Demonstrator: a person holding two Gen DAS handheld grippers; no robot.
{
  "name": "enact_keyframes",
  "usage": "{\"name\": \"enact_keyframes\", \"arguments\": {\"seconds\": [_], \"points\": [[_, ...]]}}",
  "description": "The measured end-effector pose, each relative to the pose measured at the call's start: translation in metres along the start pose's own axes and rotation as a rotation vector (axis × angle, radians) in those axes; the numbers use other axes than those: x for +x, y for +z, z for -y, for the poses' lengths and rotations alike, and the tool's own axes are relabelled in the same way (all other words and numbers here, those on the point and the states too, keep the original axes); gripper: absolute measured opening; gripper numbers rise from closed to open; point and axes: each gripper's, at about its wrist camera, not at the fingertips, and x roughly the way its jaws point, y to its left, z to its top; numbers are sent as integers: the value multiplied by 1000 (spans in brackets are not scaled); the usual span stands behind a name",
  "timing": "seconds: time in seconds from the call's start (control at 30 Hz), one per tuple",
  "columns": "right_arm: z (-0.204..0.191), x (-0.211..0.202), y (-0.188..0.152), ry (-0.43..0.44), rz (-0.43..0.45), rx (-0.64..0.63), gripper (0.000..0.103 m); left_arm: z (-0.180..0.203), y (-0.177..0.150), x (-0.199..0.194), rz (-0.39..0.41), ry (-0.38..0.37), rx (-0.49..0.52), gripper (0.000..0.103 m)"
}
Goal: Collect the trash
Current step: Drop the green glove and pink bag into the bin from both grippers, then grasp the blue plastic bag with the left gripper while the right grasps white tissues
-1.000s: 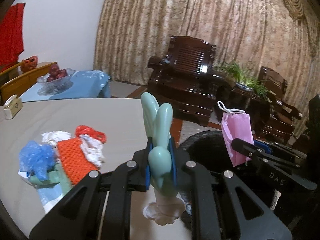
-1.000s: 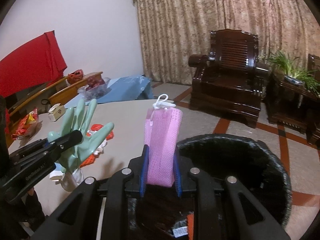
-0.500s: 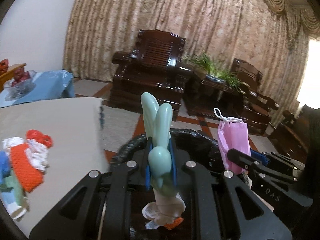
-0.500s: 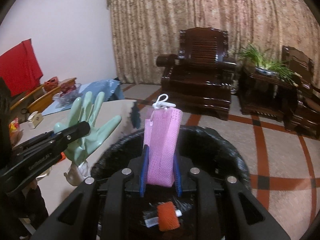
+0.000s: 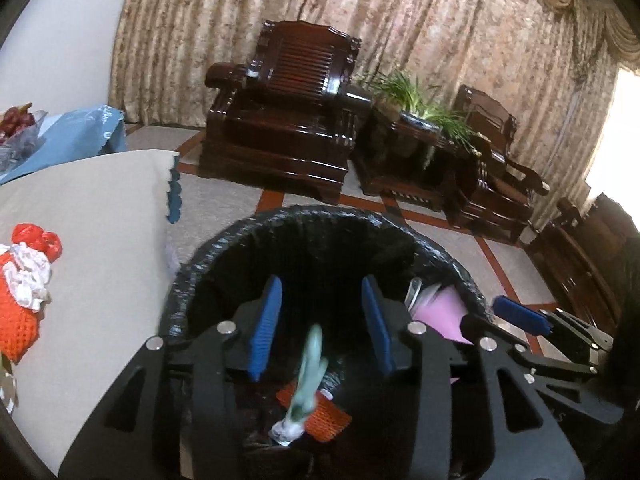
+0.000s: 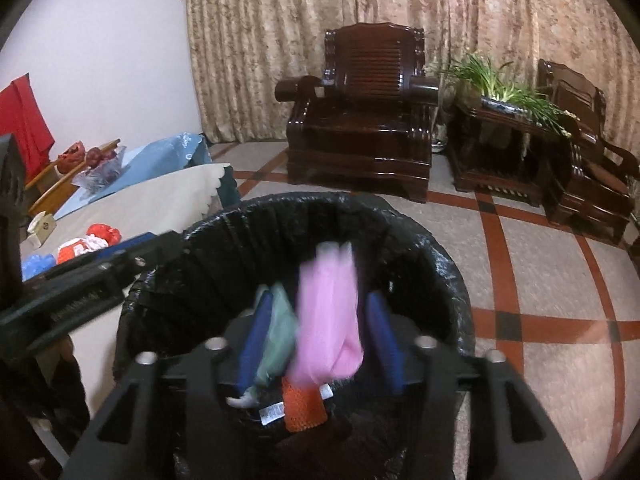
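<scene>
On the desk, orange and red trash lies near its left edge. Past its right edge, over the bin, the left tool has just opened wide, glove blurred between its pads, untouched. The right tool has opened too, mask loose between. No writing is legible.

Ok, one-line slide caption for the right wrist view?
Right gripper, just opened, drops a pink face mask into the black-lined trash bin.

Both the left gripper and right gripper have matte black angular frames with triangular cutouts, round silver screws, blue ribbed pads, faint white lettering on side.
</scene>
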Motion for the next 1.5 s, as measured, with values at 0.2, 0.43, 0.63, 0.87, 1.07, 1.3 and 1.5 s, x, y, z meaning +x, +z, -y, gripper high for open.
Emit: {"name": "enact_keyframes", "arguments": {"seconds": [0.2,0.43,0.63,0.87,1.07,1.3,1.5], "points": [[-8,-11,4,-13,63,6,97,-24,6,-31,64,108,4,74],[-49,-10,15,77,91,-44,97,-61,8,-75,120,250,-9,86],[-109,6,27,182,99,-121,97,-105,8,-114,157,395,-42,86],[-173,24,34,283,109,-197,97,-158,-2,-156,188,556,-100,86],[-215,39,33,340,106,-236,97,-187,-12,-180,202,652,-116,86],[-252,62,28,375,79,-265,96,-222,-24,-185,178,704,-171,86],[-283,92,22,397,31,-300,89,-243,-31,-182,164,722,-206,85]]}}
